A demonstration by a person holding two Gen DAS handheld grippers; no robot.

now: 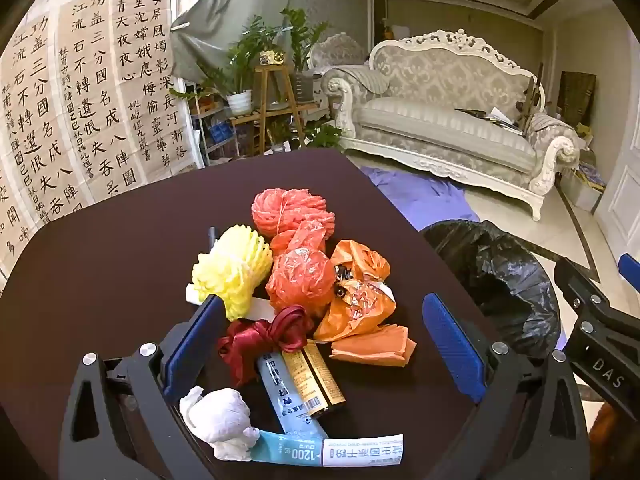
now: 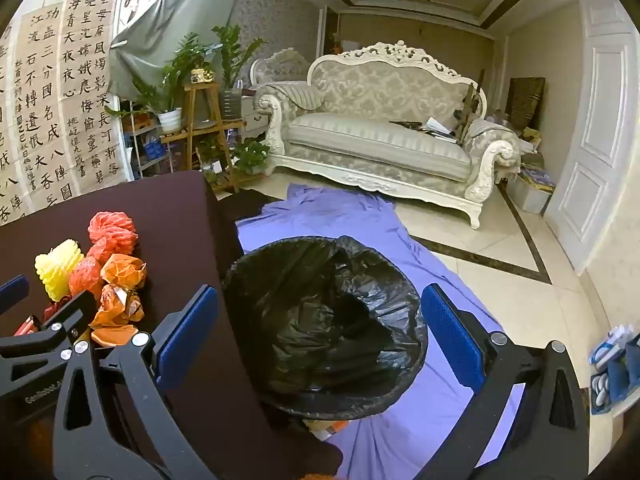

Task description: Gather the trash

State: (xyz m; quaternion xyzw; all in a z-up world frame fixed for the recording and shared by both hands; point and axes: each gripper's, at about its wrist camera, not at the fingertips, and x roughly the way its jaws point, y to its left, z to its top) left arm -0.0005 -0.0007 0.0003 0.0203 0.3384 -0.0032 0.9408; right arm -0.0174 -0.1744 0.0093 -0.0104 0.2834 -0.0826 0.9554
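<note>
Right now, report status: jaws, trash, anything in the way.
Left gripper open above trash pile on table, holding nothing. Right gripper open, empty, over black-lined bin. Nothing blocking.

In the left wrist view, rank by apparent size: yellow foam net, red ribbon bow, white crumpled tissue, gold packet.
1. yellow foam net
2. red ribbon bow
3. white crumpled tissue, though it sits nearest the camera, so the ribbon comparison is unsure
4. gold packet

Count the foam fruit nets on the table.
2: a yellow foam net at the pile's left, a red foam net at its far end. Others may hide under the bags.
</note>
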